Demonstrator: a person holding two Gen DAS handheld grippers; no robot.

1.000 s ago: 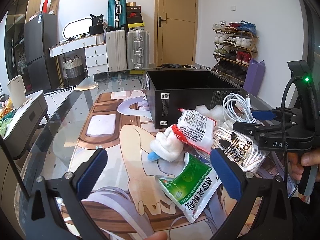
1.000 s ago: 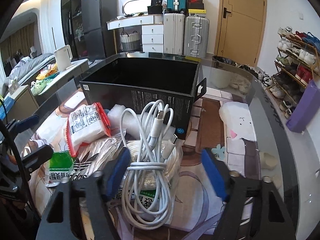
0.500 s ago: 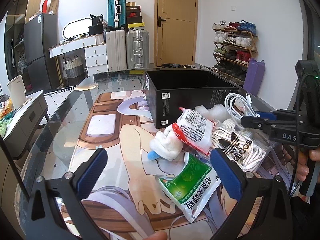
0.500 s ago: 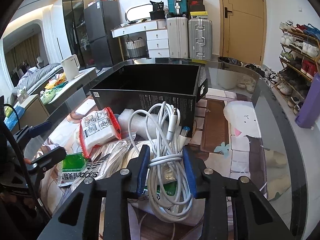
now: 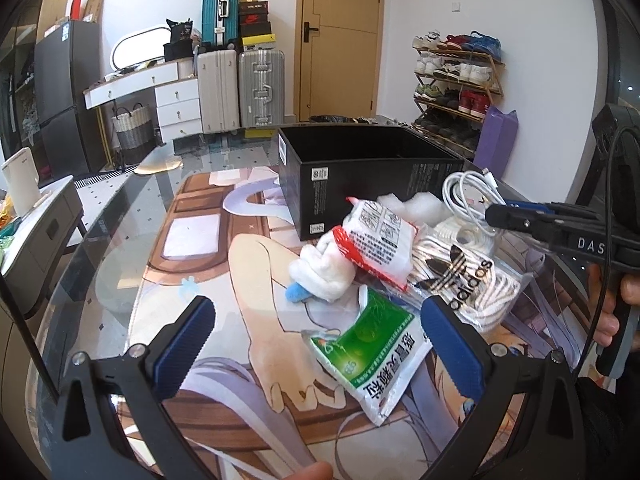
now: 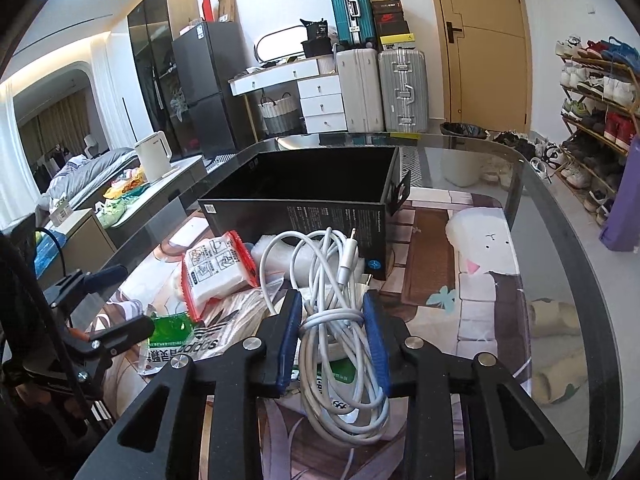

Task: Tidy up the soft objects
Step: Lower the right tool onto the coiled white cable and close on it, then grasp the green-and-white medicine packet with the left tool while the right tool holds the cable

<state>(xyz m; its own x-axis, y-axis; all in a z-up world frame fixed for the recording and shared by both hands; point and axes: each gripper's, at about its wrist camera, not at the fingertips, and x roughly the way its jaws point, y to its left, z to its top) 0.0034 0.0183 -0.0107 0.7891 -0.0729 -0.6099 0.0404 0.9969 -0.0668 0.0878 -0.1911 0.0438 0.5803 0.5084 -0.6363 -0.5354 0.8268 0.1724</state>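
Before the black box (image 6: 304, 200), on the surface (image 6: 560, 280): right tongs (image 6: 332, 340) clamped on a coiled white charging cable (image 6: 336, 320); left tongs (image 5: 316, 344) spread wide, holding nothing, above a green sachet (image 5: 372, 356).

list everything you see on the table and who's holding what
black box: 1, black, open, far side of table
white cable: 1 bundle, white, between right gripper pads
red-edged packet: 1, white and red, on the pile
green packet: 1, green and white, nearest left gripper
adidas bag: 1, clear, white contents
plush toy: 1, white with blue
table: 1, glass over printed mat
left gripper: open
right gripper: shut on cable
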